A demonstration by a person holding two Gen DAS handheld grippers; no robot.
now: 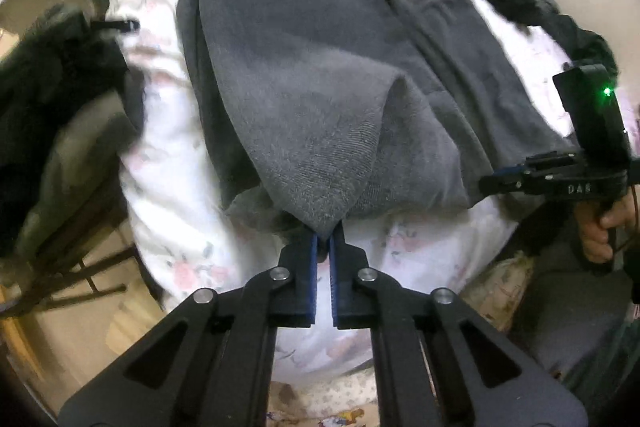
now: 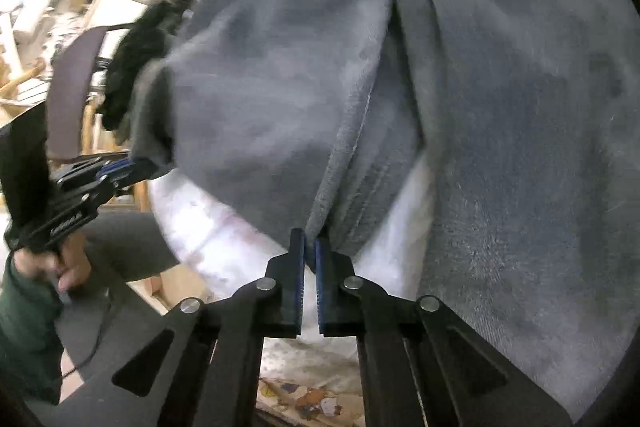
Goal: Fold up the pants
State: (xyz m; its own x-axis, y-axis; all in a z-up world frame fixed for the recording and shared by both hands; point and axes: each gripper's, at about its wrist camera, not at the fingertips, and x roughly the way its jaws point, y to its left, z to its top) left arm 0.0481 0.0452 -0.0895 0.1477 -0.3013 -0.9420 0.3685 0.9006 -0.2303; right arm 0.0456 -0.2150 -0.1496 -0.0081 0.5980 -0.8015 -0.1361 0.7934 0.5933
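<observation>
**Both claws pinch the edge of the grey pants**

The grey fleece pants (image 1: 304,75), soft and fuzzy, lie spread over a white bed sheet with pale pink flowers (image 1: 168,155). At the near edge of the pants, the left gripper (image 1: 324,233) has its blue ribbed pads closed on a pointed fold of the fabric. The right gripper (image 2: 310,241) is also closed, on an edge of the same pants. Left of the pants, dark clothes (image 1: 44,99) hang over a chair. Each handle is held by a hand (image 1: 600,231).
</observation>
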